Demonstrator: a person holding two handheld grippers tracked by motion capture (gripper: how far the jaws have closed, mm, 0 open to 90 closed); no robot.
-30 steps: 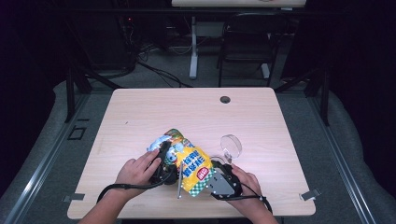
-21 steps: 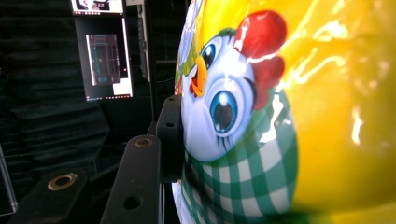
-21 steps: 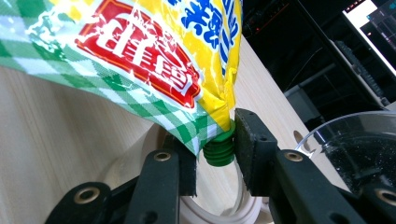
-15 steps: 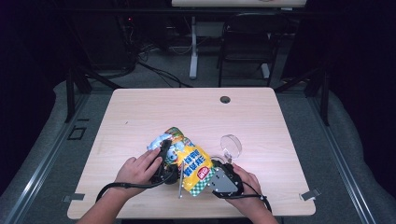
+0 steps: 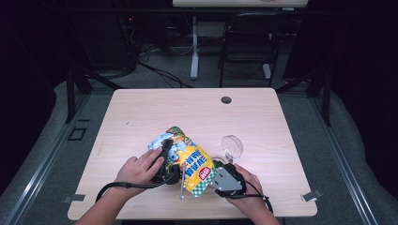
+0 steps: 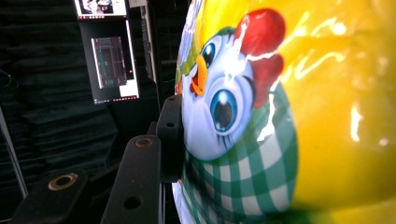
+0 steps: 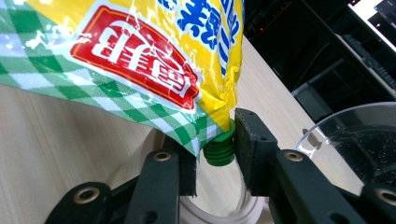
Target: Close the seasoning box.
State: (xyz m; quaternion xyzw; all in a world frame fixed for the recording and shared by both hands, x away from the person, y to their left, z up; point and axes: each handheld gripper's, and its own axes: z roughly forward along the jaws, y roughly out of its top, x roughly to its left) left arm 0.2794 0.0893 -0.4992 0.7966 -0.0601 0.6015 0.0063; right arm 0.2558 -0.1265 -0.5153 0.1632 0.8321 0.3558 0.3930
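The yellow pouch [image 7: 140, 51] carries blue Chinese characters at its twelve o'clock and white ones on a red label, too warped to read.

Left tongs [image 5: 165, 161] largely hidden beneath hand [image 5: 140, 168] and pouch [image 5: 187, 159]; far jaw concealed behind pouch in left gripper view. Pouch print too small to read from above. Clear bowl [image 7: 359, 144] cut off at frame edge.
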